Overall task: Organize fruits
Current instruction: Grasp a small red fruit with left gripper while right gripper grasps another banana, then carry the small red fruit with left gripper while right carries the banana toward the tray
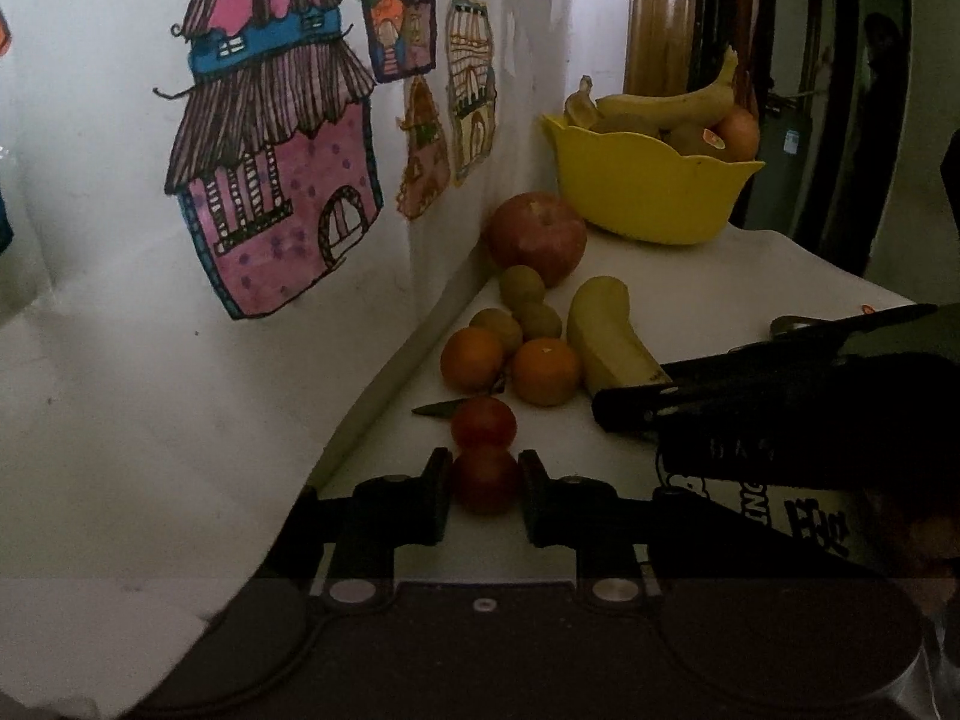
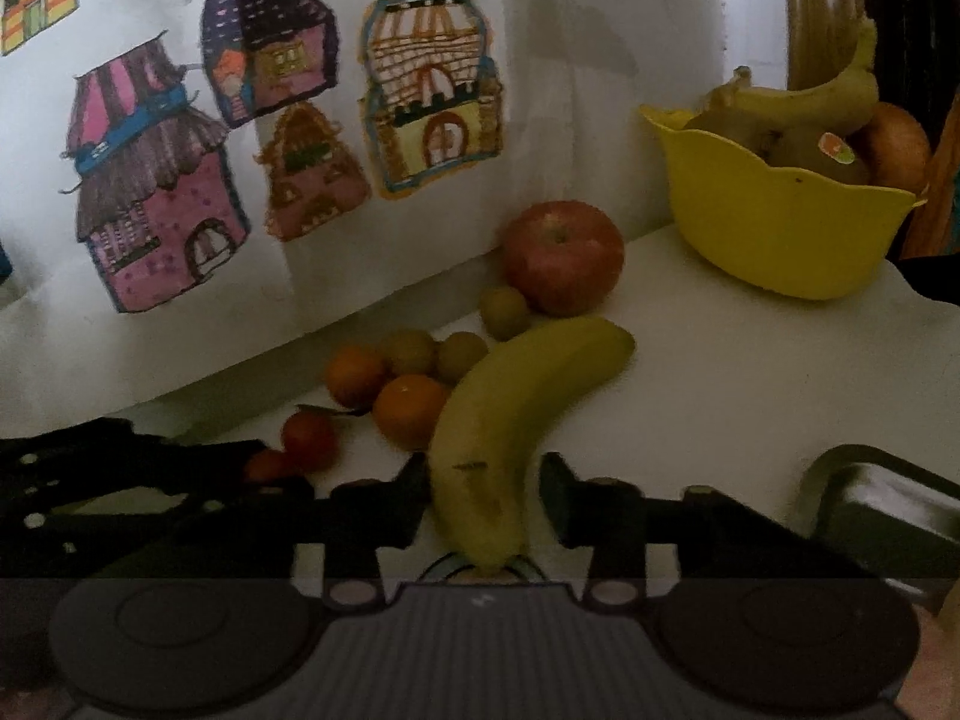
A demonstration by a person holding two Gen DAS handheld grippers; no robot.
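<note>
In the left wrist view my left gripper (image 1: 485,483) has its jaws against the sides of a small red tomato (image 1: 485,480) on the white table; a second tomato (image 1: 483,423) lies just beyond. In the right wrist view my right gripper (image 2: 483,495) straddles the stem end of a yellow banana (image 2: 516,408), with small gaps at the jaws. A red apple (image 2: 563,255), two oranges (image 2: 411,408), and small green fruits (image 2: 504,311) lie along the wall. A yellow bowl (image 2: 774,228) holds bananas and other fruit.
A white wall with house drawings (image 1: 276,180) runs along the left of the table (image 1: 690,288). A dark metal object (image 2: 888,498) sits at the table's right edge. The right gripper's body shows in the left view (image 1: 780,396).
</note>
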